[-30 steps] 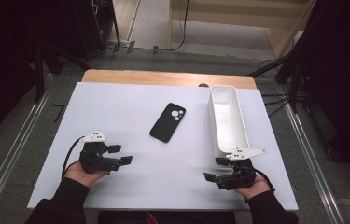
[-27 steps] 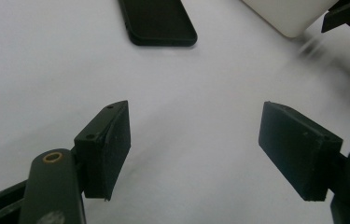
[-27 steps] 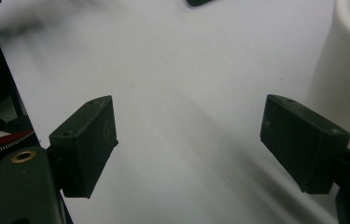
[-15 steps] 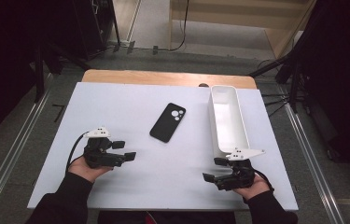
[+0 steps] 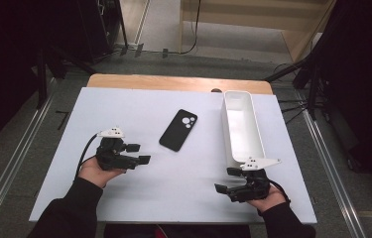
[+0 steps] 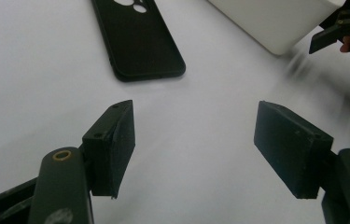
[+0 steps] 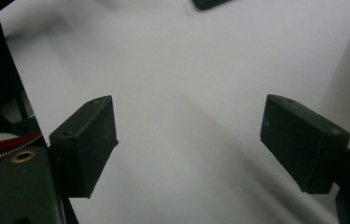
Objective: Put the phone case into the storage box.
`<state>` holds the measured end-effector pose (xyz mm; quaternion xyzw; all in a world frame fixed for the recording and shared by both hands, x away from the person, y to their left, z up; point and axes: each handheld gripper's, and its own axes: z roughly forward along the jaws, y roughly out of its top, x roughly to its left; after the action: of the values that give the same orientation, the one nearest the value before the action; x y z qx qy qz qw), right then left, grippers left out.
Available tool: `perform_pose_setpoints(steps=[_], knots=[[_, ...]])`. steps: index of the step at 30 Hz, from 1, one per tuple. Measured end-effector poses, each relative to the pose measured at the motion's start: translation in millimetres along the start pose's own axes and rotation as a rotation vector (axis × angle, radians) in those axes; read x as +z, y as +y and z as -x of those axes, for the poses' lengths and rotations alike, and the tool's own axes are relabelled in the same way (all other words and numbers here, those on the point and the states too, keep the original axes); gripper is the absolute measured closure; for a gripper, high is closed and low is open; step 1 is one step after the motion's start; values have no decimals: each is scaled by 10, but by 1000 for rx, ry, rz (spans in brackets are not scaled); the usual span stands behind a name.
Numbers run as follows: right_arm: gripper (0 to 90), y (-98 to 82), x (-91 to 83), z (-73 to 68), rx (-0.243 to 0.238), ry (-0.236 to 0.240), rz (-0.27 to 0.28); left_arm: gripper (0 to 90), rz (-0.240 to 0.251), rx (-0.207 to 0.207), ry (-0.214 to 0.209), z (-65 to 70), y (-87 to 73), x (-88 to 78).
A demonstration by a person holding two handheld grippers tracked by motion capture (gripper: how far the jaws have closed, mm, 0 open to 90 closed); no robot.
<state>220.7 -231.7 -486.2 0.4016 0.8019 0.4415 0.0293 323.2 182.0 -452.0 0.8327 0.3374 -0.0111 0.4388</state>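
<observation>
phone (image 7: 211,3) cropped at top edge

I see a white table top (image 5: 124,114) with a light wooden strip (image 5: 173,82) along its far edge; my phone (image 5: 178,130) on it is plain black, back up, with paler camera rings; the long bin (image 5: 243,130) is white all over; both my left gripper (image 5: 139,153) and right gripper (image 5: 225,179) are black, each topped by a pale grey plate; my sleeves (image 5: 69,210) are black.
</observation>
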Motion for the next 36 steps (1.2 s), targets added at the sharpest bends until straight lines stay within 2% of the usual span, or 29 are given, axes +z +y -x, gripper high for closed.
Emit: perform_pose_setpoints(steps=[8, 12, 26, 30, 36], knots=[[168, 4, -3, -4, 3, 3, 1, 285, -3, 12, -15, -10, 125, 87], [169, 5, -3, -7, 3, 3, 3, 312, -29, 17, -11, -45, 169, 152], [169, 5, -20, -7, -2, 2, 18, 311, -58, 23, -66, -89, 385, 350], [168, 7, -10, -10, -6, 3, 13, 311, -71, 44, -60, -86, 469, 436], [169, 7, -14, -8, -2, 4, 17, 311, -67, 38, -61, -136, 589, 530]])
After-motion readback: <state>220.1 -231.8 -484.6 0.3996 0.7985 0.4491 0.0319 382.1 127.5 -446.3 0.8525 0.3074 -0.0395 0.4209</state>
